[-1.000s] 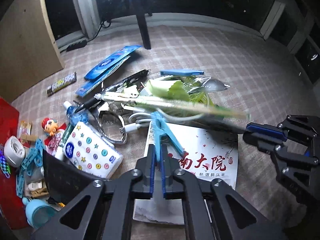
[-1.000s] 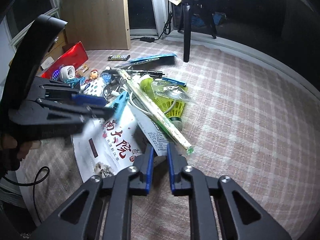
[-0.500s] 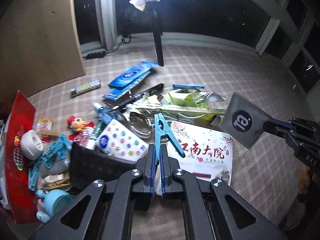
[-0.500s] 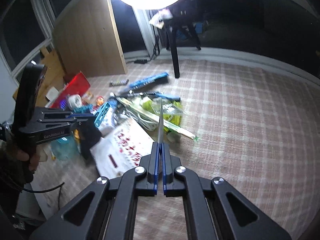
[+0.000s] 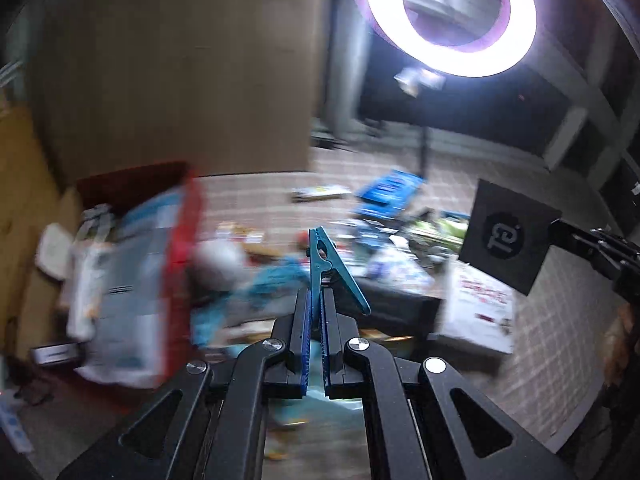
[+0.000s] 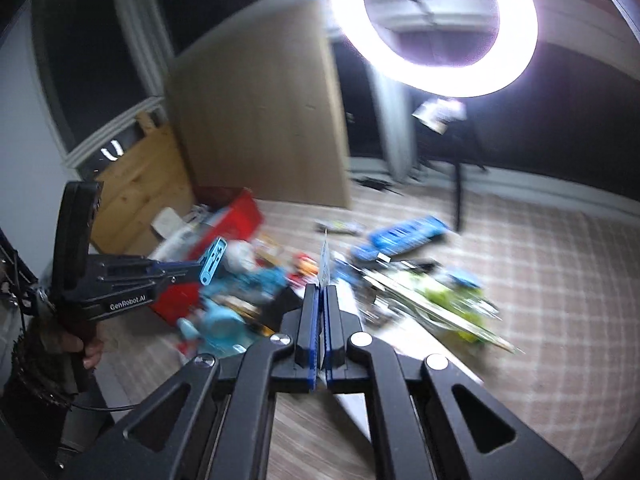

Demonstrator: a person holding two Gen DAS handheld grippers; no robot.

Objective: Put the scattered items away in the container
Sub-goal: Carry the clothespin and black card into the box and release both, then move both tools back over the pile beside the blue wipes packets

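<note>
Closest to me, my left gripper (image 5: 316, 312) has its fingers clamped on a blue clothespin (image 5: 326, 264), whose long axis runs up and away from the fingers, toothed end pointing at the far clutter, one leg splaying off to the right. My right gripper (image 6: 321, 308) has its fingers pressed together on a thin dark card (image 6: 325, 258), seen edge-on from its own camera and standing straight up out of the fingers; from the left camera the card's flat black face with a round logo shows. Beyond, motion blur smears nearly everything: a red container (image 5: 176, 264) with white and blue contents, a heap of blue and green items (image 6: 420, 276) I cannot make out singly. All this lies on a checked carpet (image 6: 560, 280). Farther back stand a tall brown board (image 6: 256, 128), dark windows, and a glaring ring light (image 6: 436, 20).
</note>
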